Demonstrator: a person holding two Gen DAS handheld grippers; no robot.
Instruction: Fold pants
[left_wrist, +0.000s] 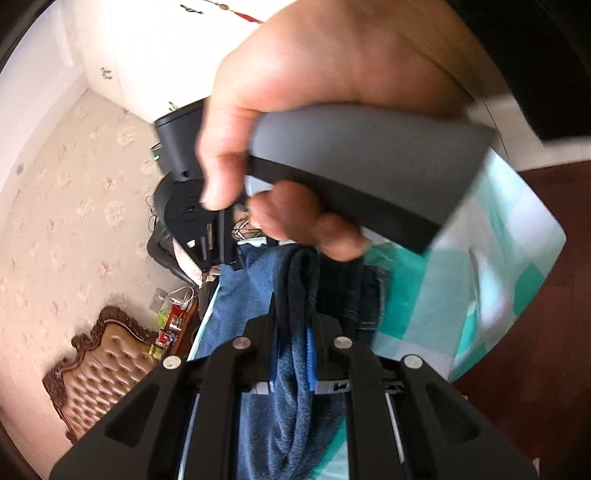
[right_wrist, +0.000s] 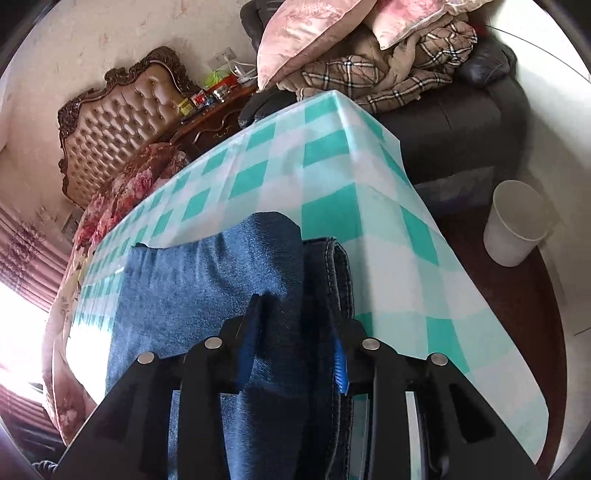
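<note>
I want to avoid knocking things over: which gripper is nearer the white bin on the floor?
Probably right. The right gripper, shut on the jeans, has the white bin just off its right side; the left gripper view never shows it.

Left tool (left_wrist: 293, 339) and right tool (right_wrist: 295, 332) both clamped tight.

The pants (right_wrist: 221, 266) lie on the tablecloth (right_wrist: 388, 229), gathered up between the fingers of the right gripper (right_wrist: 295, 332). Beyond the table's far edge stands a headboard (right_wrist: 122, 122) at left, a sofa (right_wrist: 461, 122) at right (pillows (right_wrist: 295, 40) and a blanket (right_wrist: 399, 74) heaped on it). A bucket (right_wrist: 517, 225) sits on the floor, right of the table. In the left wrist view a hand (left_wrist: 314, 110) holding the other gripper is in front of the left gripper (left_wrist: 293, 339), which has pants between its fingers.
</note>
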